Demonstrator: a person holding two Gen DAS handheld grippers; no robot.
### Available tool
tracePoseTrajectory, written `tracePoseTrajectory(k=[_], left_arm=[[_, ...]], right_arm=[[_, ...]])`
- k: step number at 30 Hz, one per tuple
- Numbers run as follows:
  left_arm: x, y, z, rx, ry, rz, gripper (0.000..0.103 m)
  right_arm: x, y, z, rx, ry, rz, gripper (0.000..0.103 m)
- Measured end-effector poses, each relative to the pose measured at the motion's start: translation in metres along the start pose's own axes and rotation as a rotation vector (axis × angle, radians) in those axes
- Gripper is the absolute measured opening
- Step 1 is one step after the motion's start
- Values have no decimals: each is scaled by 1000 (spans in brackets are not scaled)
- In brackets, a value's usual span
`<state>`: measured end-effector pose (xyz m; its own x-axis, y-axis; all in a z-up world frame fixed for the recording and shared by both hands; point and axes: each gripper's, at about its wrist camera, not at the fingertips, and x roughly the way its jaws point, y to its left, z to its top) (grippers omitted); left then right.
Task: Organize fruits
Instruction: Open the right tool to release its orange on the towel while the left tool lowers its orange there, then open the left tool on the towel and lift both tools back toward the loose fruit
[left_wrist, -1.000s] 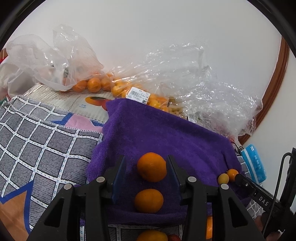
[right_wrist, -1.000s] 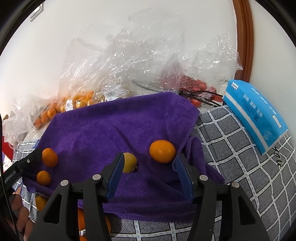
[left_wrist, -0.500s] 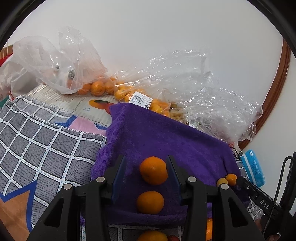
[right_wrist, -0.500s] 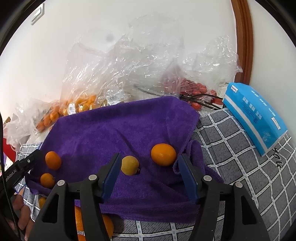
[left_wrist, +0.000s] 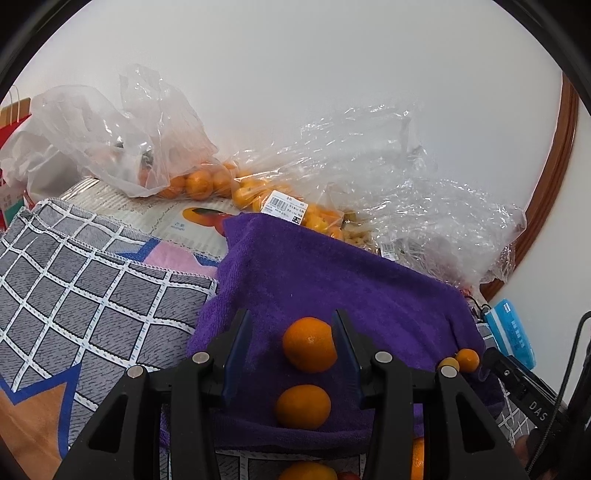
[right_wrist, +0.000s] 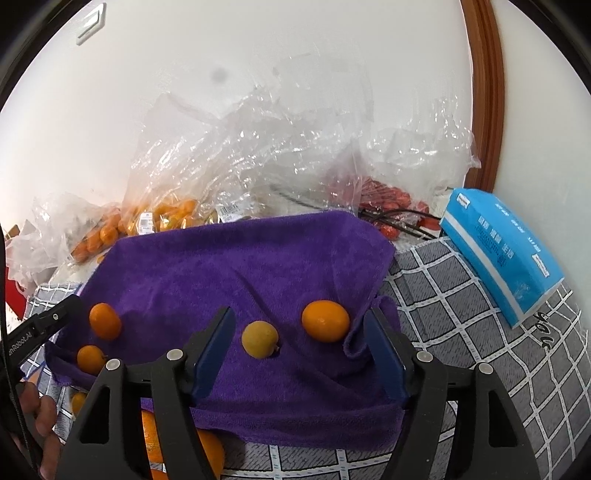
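Fingers of our left gripper (left_wrist: 291, 354) spread wide, 1 orange (left_wrist: 309, 349) between them, touching right finger, not gripped. Right gripper (right_wrist: 301, 350) also released over yellow fruit (right_wrist: 259, 338) on purple towel (right_wrist: 240, 266). We judge fruit light, round, prone to roll; pinch at widest middle. Far: only right view shows red fruit bag (right_wrist: 384, 195).

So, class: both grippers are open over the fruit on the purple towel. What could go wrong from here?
The orange sits against one finger of the left gripper, so closing may nudge it away. The right gripper spans both the yellow fruit and another orange; closing could catch two. The soft purple towel may snag.
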<state>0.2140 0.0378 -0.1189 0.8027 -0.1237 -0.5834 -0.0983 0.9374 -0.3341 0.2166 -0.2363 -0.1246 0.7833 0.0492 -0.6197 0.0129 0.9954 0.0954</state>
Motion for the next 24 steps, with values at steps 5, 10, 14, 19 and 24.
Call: tracePoseTrajectory(k=[5, 10, 14, 19, 24], left_arm=[[-1, 0, 0, -8, 4, -3, 42], [-2, -2, -1, -4, 10, -10, 42], [-5, -6, -2, 10, -7, -2, 42], [-7, -7, -2, 16, -8, -8, 42], [-11, -11, -2, 17, 3, -34, 42]], right_arm=[[-3, 1, 0, -6, -15, -4, 71], [-7, 1, 1, 16, -29, 24, 71], [-6, -1, 2, 32, -16, 22, 71], [-2, -1, 2, 28, 20, 11, 71], [0, 4, 1, 6, 58, 14, 71]])
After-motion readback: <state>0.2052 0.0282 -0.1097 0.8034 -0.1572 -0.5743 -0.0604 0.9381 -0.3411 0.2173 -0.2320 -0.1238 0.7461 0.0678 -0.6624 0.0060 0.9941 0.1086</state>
